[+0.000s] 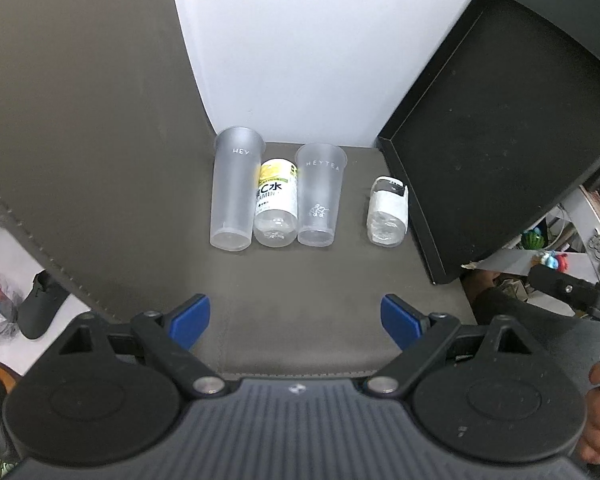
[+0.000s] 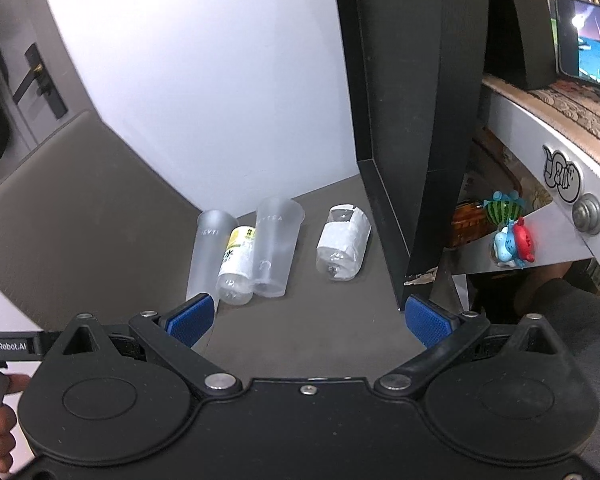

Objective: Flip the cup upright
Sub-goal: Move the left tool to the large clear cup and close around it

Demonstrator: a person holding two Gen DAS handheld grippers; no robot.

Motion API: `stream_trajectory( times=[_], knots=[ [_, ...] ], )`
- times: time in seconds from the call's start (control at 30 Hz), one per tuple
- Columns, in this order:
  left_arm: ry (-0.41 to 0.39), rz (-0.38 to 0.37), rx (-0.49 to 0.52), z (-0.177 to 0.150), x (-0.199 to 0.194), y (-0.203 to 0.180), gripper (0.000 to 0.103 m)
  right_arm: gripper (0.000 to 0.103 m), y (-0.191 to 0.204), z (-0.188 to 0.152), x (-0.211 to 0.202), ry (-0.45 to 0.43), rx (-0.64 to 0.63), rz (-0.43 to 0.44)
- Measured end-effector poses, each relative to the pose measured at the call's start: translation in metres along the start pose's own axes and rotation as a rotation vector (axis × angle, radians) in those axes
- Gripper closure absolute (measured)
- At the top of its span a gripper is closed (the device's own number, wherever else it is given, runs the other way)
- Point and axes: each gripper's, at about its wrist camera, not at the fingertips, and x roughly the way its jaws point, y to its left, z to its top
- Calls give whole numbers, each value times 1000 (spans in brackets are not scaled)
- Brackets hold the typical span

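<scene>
Grey leathery mat [image 1: 300,300] bears two frosted cups [image 1: 318,200].

Two frosted plastic cups are counted, one [image 1: 231,194] at the left and one [image 1: 319,196] to its right. Two plastic bottles are counted: a yellow-labelled one [image 1: 276,204] between the cups and a white-labelled one [image 1: 387,211] apart. One black tray [image 1: 500,128] is seen.

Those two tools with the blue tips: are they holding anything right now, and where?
Nothing is held. The left tool and right tool are both open and short of the cups and bottles lying on the mat.
</scene>
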Motion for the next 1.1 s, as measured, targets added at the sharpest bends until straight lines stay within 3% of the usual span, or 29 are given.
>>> stream_trajectory(
  times=[1.1],
  knots=[
    [72, -48, 32, 73, 106, -17, 15, 1, -27, 12, 78, -18, 139, -54]
  ],
)
